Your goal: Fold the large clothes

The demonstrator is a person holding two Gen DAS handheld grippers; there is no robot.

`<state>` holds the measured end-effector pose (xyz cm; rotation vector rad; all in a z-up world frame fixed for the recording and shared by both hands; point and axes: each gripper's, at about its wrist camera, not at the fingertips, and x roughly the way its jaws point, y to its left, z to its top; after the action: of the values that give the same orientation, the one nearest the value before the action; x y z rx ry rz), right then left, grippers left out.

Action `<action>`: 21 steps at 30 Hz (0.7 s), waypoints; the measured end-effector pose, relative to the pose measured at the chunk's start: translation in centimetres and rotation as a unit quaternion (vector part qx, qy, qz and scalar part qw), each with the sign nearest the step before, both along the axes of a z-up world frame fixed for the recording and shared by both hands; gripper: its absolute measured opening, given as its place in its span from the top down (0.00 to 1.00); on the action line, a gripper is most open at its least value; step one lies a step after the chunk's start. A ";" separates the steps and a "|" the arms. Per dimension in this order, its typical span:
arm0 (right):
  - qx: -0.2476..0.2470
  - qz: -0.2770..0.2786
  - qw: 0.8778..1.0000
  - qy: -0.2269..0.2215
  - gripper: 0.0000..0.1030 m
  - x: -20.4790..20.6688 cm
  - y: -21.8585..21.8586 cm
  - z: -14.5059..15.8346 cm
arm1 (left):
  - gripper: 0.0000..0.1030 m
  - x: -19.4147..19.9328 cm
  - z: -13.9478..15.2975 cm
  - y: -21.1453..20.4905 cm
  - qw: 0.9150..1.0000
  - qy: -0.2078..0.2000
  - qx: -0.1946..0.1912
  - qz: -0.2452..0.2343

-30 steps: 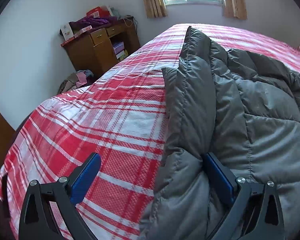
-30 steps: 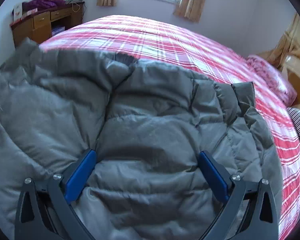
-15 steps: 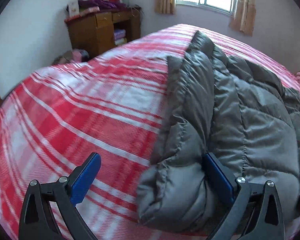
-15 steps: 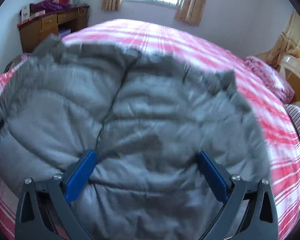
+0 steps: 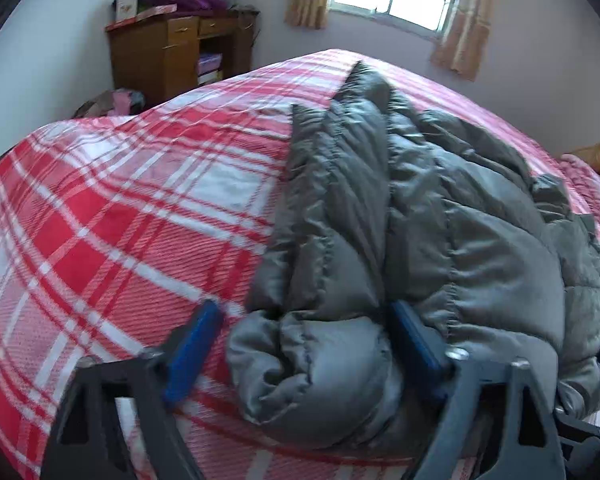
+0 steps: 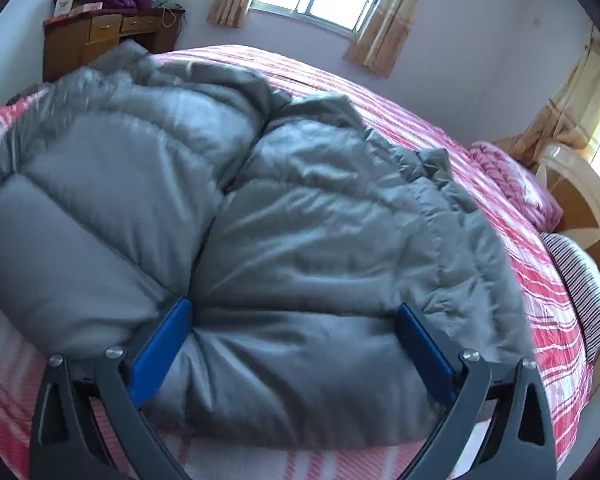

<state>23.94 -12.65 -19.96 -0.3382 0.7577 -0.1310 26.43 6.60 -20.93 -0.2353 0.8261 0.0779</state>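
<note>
Left claw closing around puffy grey quilted coat.

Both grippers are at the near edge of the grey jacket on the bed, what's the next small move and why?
Probably finish closing the left gripper on the jacket: its jaws have just been closing around the bunched near corner, with one pad still short of the fabric. The right gripper straddles the hem, wide open.

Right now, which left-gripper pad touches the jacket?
The pad on the picture's right, sunk in the jacket; the other hangs clear over the bedcover. The left gripper's jaws have just been closing around its edge.
</note>
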 end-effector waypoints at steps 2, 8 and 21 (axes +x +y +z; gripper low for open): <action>-0.008 0.002 1.000 -0.008 0.01 0.2 0.0 -0.1 | 0.67 0.4 0.2 0.3 0.999 -0.007 -0.024 -0.021; 0.005 0.007 1.000 0.001 0.00 0.5 -0.9 -0.1 | 0.93 -0.2 1.7 1.1 0.993 -0.023 -0.097 -0.061; -0.003 0.019 1.000 0.018 0.02 -0.6 0.8 0.3 | 0.95 -4.1 3.7 6.3 0.978 -0.048 -0.193 -0.059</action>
<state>23.37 -11.90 -19.68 -0.3617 0.7860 -0.0927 22.30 12.86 -17.23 -0.5510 0.7519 -0.2069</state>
